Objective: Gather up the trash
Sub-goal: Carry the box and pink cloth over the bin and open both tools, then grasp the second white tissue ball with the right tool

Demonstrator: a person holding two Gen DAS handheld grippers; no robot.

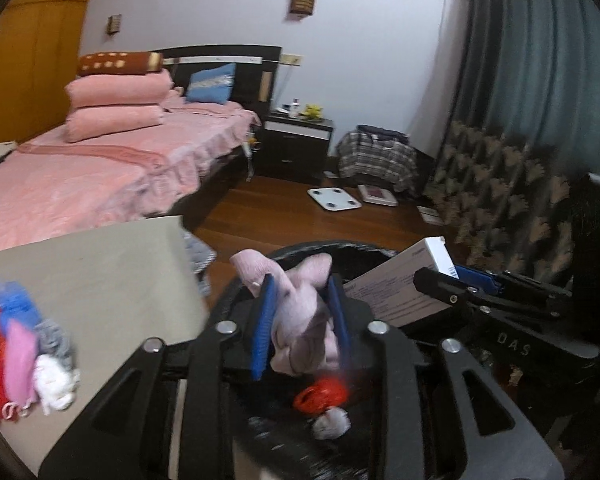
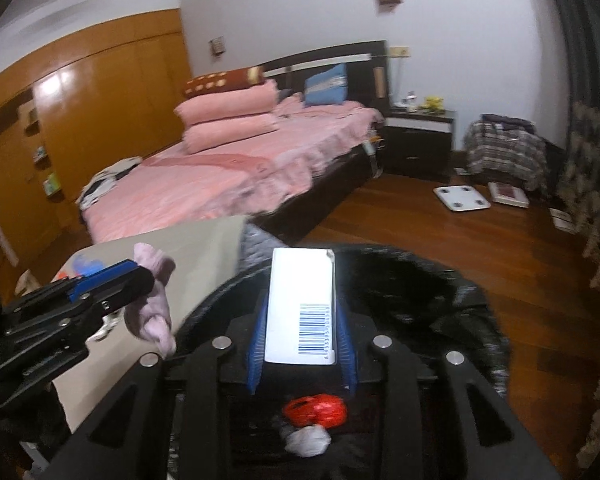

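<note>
Left claw (image 1: pixel 300 312): blue pads spread on either side of a crumpled pink tissue (image 1: pixel 300 312); the tissue sits between them, and whether the pads press on it cannot be told.
Tissue: bunched, one end sticking out past the left pad, hanging above the open bin (image 1: pixel 380 247).
Right claw (image 2: pixel 302 320): pads on both sides of a white box (image 2: pixel 300 300), pinching it by its long faces.
Box: lies along the claw's line, barcode end nearest the camera, far end out over the bin's mouth.
Bin: black bag lining, directly under and ahead of both claws.
In the bin: a red wrapper (image 2: pixel 315 409) and a white wad (image 2: pixel 308 440), below the right claw's pads, the wad touching the wrapper on its near side.
Desk (image 1: pixel 100 272): beige top, left of the left claw and beside the bin.
On the desk: a blurred heap of orange, blue, pink, grey and white scraps (image 1: pixel 24 352), well left of the left claw.
Claws to each other: side by side, the left one's tissue just left of the box in the right wrist view.
Beyond the claws: a pink bed (image 2: pixel 236 176), wood floor (image 2: pixel 400 216), white scale (image 2: pixel 462 198) on the floor.
</note>
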